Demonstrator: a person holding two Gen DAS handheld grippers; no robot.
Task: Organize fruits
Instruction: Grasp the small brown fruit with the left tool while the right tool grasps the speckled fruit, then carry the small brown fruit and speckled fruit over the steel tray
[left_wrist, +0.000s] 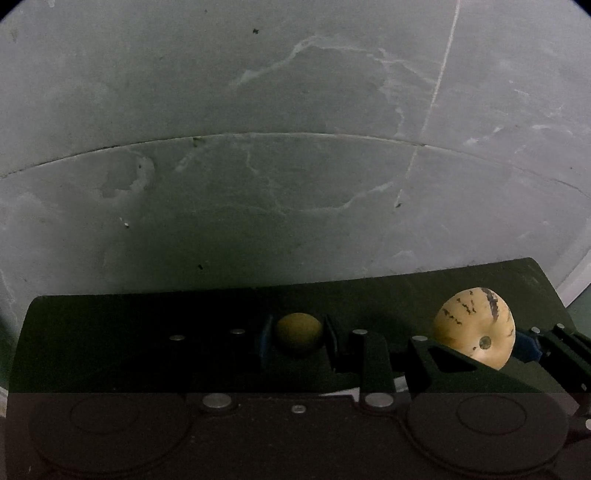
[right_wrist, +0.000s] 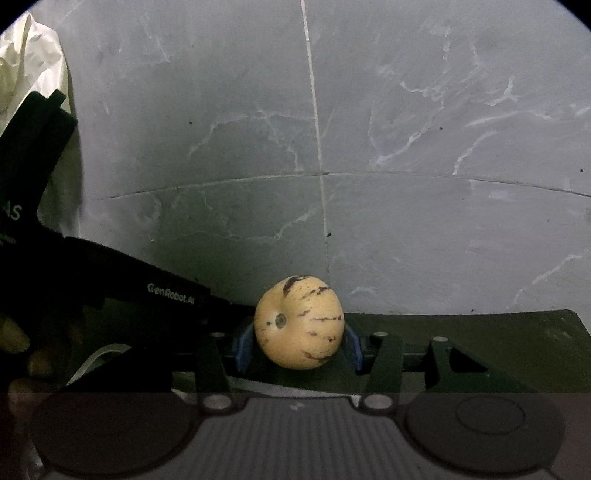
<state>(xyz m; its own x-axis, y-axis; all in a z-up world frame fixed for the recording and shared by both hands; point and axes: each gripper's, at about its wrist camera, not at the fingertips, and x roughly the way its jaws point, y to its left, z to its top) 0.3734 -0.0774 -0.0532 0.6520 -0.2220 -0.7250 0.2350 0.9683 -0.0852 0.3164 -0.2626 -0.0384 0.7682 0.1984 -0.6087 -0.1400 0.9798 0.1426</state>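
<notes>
Right gripper (right_wrist: 295, 345) clamped a cream, purple-streaked round fruit (right_wrist: 300, 322) (stem scar facing cam). Left gripper (left_wrist: 297, 338) pinched a small, dull yellow fruit (left_wrist: 298, 331) btwn blue pads.

Dim grey marbled floor tiles (right_wrist: 424, 147) with pale grout lines (right_wrist: 314, 92); white cloth (right_wrist: 29, 62) at left.

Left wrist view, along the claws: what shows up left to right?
Blue left-claw pad → small yellow fruit held in the left claw → pale streaked fruit → blue pad of the right claw.
</notes>
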